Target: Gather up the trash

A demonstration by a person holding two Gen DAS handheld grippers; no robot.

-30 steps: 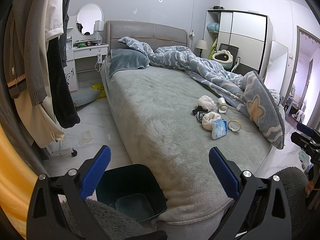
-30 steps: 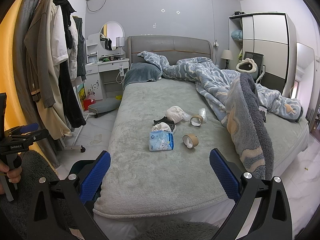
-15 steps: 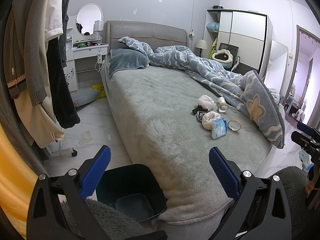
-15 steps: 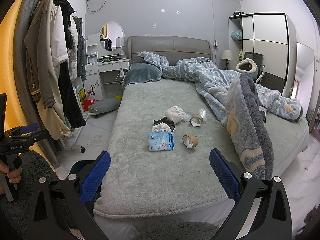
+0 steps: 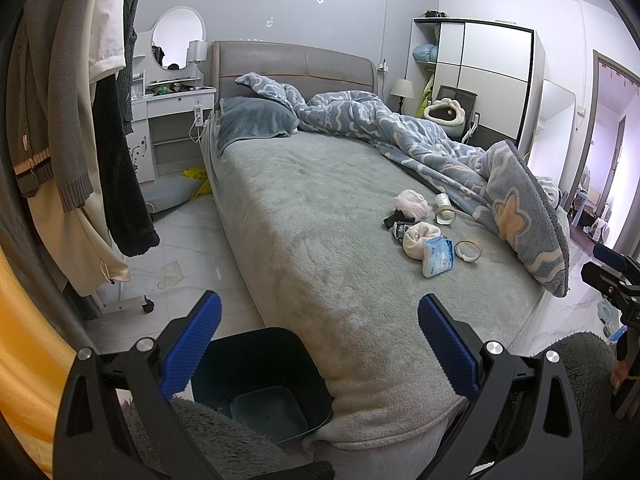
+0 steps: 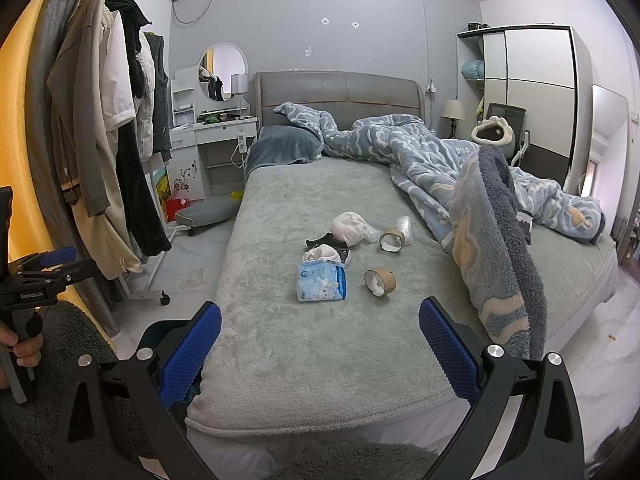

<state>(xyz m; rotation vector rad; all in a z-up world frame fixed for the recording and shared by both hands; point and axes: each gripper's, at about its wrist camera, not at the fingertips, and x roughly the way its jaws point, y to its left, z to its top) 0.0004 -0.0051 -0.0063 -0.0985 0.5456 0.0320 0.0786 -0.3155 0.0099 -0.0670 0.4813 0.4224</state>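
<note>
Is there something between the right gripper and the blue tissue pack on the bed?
Nothing visible. Only bare grey bed cover lies between the open right gripper and the blue tissue pack.

Trash cluster on bed, bin beside bed's foot corner

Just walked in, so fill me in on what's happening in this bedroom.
A person stands at the foot of the bed with a handheld gripper in each hand, set to collect trash. The left gripper and right gripper are both open and hold nothing. The litter lies untouched on the grey blanket: a blue tissue pack, two empty tape rolls, crumpled white wads and a dark wrapper. A dark teal bin waits on the floor at the bed's corner.
</note>
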